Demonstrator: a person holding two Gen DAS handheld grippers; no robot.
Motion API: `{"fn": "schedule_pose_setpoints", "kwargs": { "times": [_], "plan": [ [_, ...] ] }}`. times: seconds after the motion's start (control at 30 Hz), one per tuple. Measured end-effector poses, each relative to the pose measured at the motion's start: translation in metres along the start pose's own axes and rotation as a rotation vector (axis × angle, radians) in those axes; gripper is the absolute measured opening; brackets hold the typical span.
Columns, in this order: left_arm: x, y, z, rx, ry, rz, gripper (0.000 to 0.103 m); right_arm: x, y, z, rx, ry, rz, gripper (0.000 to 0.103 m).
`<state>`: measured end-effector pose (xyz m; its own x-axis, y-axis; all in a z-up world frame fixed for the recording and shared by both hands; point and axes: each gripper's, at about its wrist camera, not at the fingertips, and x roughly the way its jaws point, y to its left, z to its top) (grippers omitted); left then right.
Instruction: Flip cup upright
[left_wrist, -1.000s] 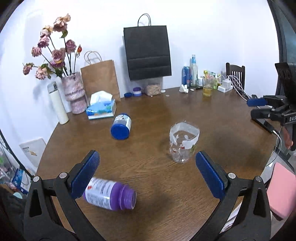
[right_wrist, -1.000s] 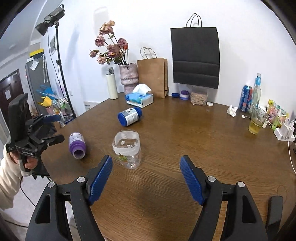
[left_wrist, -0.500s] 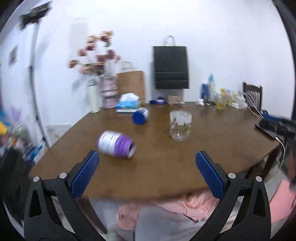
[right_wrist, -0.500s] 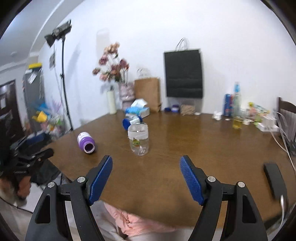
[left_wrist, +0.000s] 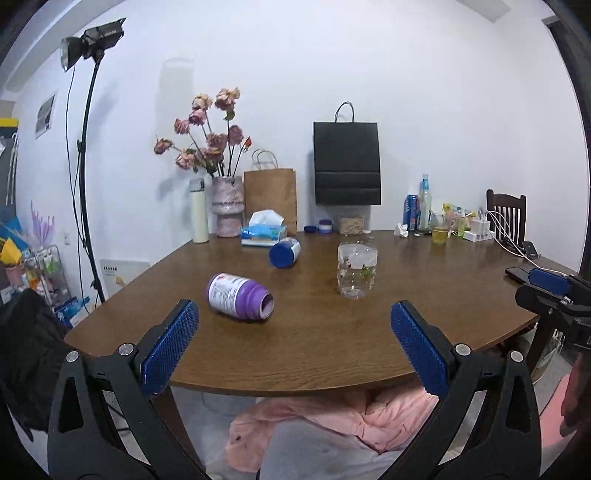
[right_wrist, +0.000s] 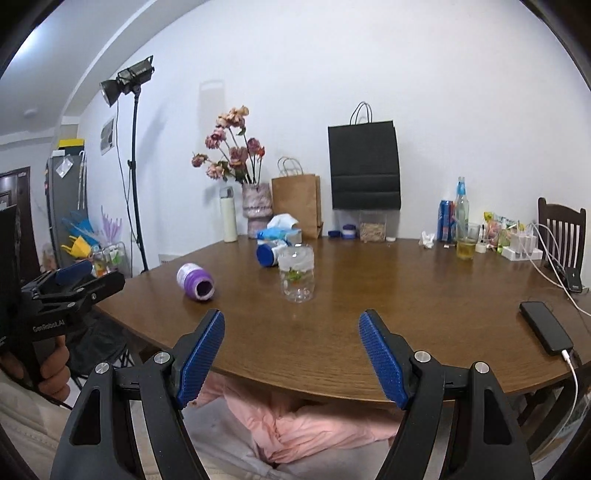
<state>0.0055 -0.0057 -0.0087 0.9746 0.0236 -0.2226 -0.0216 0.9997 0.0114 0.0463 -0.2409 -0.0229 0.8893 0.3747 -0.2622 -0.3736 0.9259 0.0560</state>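
Observation:
A clear plastic cup (left_wrist: 357, 270) with a white band and small printed figures stands on the brown round table (left_wrist: 314, 343); it also shows in the right wrist view (right_wrist: 296, 272). A purple cup (left_wrist: 238, 296) lies on its side left of it, mouth toward me, also in the right wrist view (right_wrist: 195, 282). My left gripper (left_wrist: 293, 345) is open and empty, held off the table's near edge. My right gripper (right_wrist: 291, 360) is open and empty, also back from the edge.
A blue-lidded jar (left_wrist: 283, 252) lies on its side behind the cups. A tissue box (left_wrist: 263, 232), vase of flowers (left_wrist: 226, 210), paper bags (left_wrist: 346, 164), bottles and a glass (left_wrist: 439, 233) line the far side. A phone (right_wrist: 546, 326) lies at the right edge.
Both grippers have pulled back and down from above the table to beyond its near edge. The cups now look farther away. Nothing on the table has moved.

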Motion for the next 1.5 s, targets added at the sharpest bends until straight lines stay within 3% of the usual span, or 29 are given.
{"fn": "schedule_pose_setpoints", "kwargs": {
  "times": [0.57, 1.5],
  "plan": [
    [-0.0042, -0.0058, 0.0001, 0.012, -0.034, 0.002, 0.103, -0.0017, -0.0003, 0.0007, 0.003, -0.019, -0.006, 0.08],
    [-0.0088, -0.0069, -0.0022, 0.013, -0.027, -0.001, 0.103, -0.0017, -0.003, 0.0002, 0.018, -0.017, -0.006, 0.08]
  ]
}}
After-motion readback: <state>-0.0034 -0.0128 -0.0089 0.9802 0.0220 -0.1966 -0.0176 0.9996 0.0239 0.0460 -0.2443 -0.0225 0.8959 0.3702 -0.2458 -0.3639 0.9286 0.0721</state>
